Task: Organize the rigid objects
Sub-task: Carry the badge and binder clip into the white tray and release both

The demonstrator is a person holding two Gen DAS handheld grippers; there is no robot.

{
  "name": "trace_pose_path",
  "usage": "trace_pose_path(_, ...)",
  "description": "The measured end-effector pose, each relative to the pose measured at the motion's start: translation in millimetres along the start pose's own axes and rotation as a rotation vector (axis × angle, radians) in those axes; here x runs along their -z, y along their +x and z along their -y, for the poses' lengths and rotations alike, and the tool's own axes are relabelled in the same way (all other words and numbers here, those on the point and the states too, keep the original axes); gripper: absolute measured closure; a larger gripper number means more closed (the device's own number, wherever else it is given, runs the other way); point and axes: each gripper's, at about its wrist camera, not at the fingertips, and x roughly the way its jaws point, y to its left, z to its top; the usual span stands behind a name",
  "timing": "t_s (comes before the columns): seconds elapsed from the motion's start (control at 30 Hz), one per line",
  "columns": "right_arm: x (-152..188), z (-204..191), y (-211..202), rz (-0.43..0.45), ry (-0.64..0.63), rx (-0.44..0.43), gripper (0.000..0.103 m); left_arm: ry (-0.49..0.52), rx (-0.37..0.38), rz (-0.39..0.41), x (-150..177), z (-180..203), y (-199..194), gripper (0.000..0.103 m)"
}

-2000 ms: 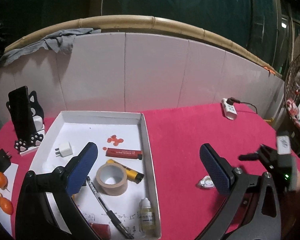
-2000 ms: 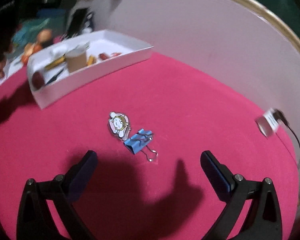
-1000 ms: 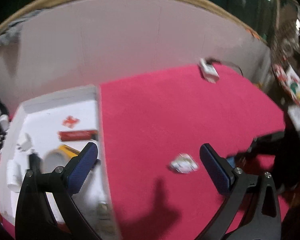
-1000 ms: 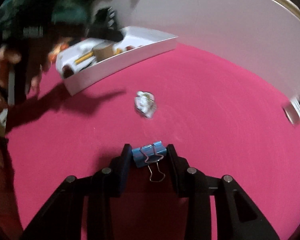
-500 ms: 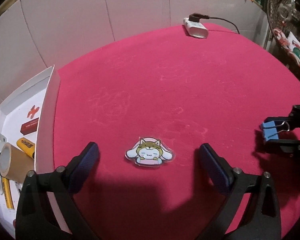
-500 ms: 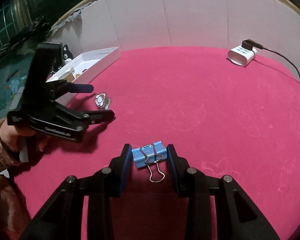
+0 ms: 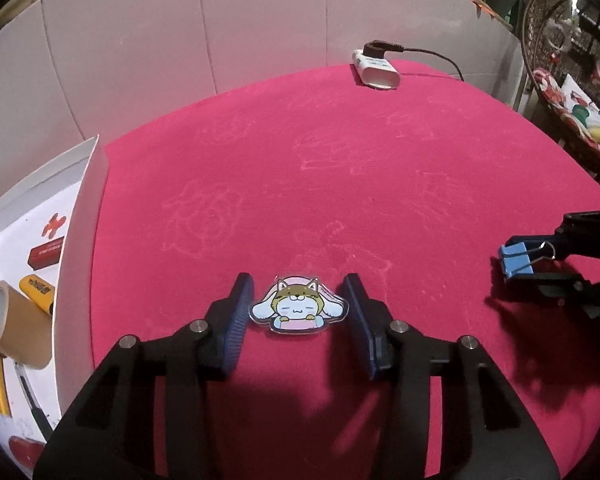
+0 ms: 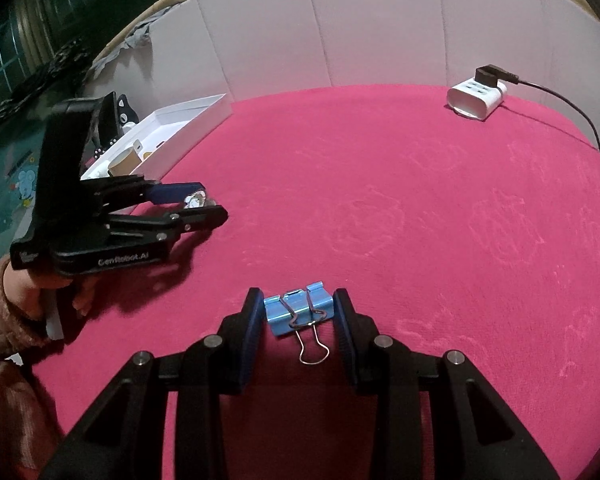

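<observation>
Fingers of the left gripper (image 7: 298, 312), having just been closing, are clasping the cartoon charm (image 7: 297, 310); the right gripper (image 8: 298, 312) is clamping the blue binder clip (image 8: 298, 314).

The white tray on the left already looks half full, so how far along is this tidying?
Done: tape roll and lighters lie in the white tray. In hand: right hand-held gripper grips the blue binder clip; left hand-held gripper has just been closing around the cartoon charm. Left: putting both in the tray.

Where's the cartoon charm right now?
In the left wrist view the charm lies on the red cloth between the left gripper's fingers, which have just been closing, right of the white tray.
</observation>
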Motion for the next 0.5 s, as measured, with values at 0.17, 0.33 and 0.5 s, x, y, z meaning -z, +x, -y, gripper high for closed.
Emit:
trace_pose_path(0.17, 1, 1, -1, 0.005, 0.009, 0.005, 0.068, -0.028, 0.008, 0.004, 4, -3, -4, 0.057)
trace_pose_path(0.33, 2, -2, -8, 0.034, 0.006, 0.031, 0.068, -0.034, 0.008, 0.026, 3, 3, -13, 0.057)
trace_pose_path(0.5, -1, -8, -23, 0.104, 0.026, 0.037, 0.068, -0.018, -0.015, 0.112, -8, 9, -41, 0.057)
